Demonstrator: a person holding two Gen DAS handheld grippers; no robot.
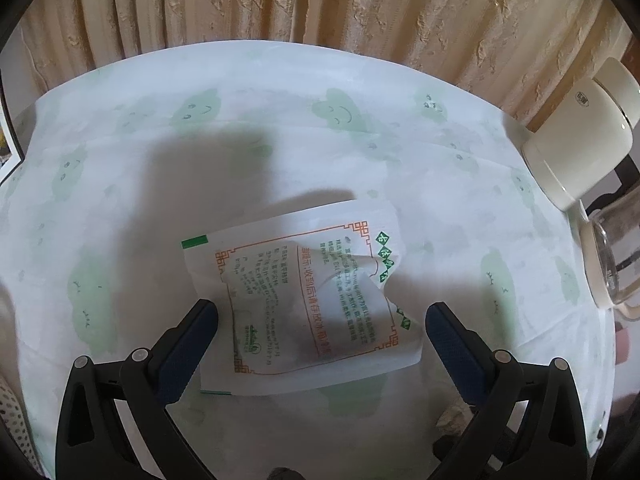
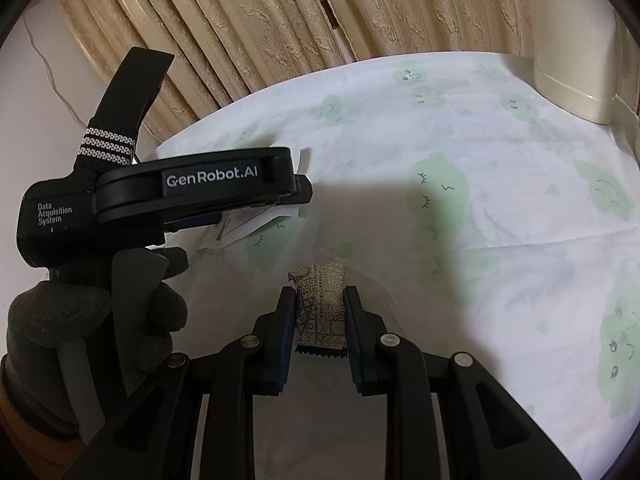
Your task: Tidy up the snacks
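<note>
The left gripper (image 1: 320, 312) is spread wide over a white printed packet (image 1: 304, 304) lying crumpled on the tabletop (image 1: 280, 120) (covered in a cloth with green smiling clouds). The right gripper (image 2: 319, 312) pinches a small patterned snack bar (image 2: 320, 308). A cream appliance (image 1: 580, 136) and a glass jar (image 1: 616, 264) stand at the right edge; beige curtains (image 1: 240, 0) hang behind.
</note>
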